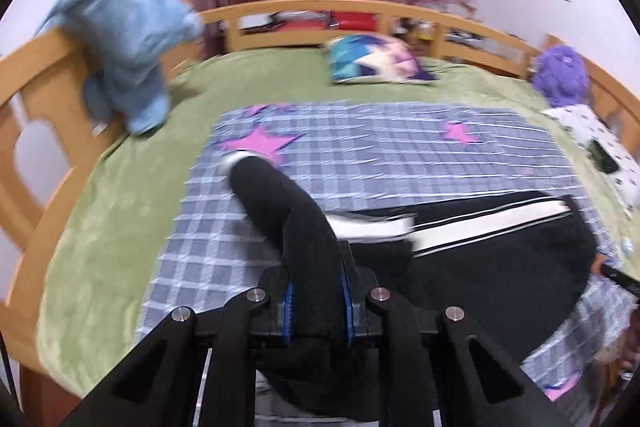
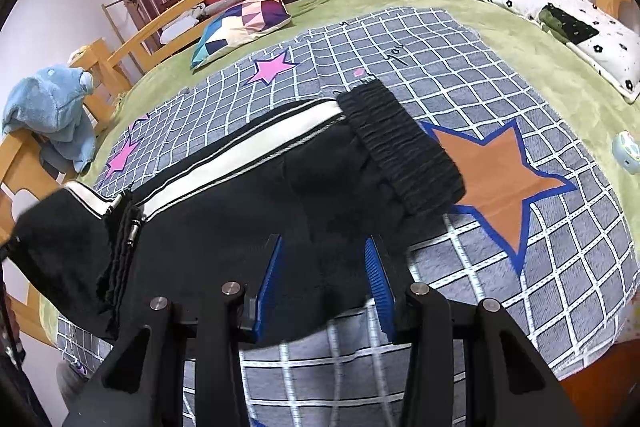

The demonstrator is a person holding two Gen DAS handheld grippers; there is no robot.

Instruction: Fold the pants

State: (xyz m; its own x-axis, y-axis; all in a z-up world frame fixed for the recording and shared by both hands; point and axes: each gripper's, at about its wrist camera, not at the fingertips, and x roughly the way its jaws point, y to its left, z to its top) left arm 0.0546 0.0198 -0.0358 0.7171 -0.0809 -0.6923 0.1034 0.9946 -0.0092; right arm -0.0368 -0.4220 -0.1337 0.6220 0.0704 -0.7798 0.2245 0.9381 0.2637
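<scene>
A: Two tongs are seen over the checked blanket (image 2: 460,75). Where are the pants (image 2: 248,195) found?

B: They are spread across that blanket, waistband (image 2: 400,147) beside the orange star (image 2: 492,179).

A: The left tongs (image 1: 316,301)?

B: Clamped on a black leg (image 1: 280,203), lifted off the blanket.

A: The right tongs (image 2: 324,283)?

B: Clamped on black cloth at the blanket's near edge.

No readable text anywhere here. The checked blanket (image 2: 460,75) carries a few small dark marks near the upper middle of the right wrist view, but they're too small and warped to make out.
</scene>
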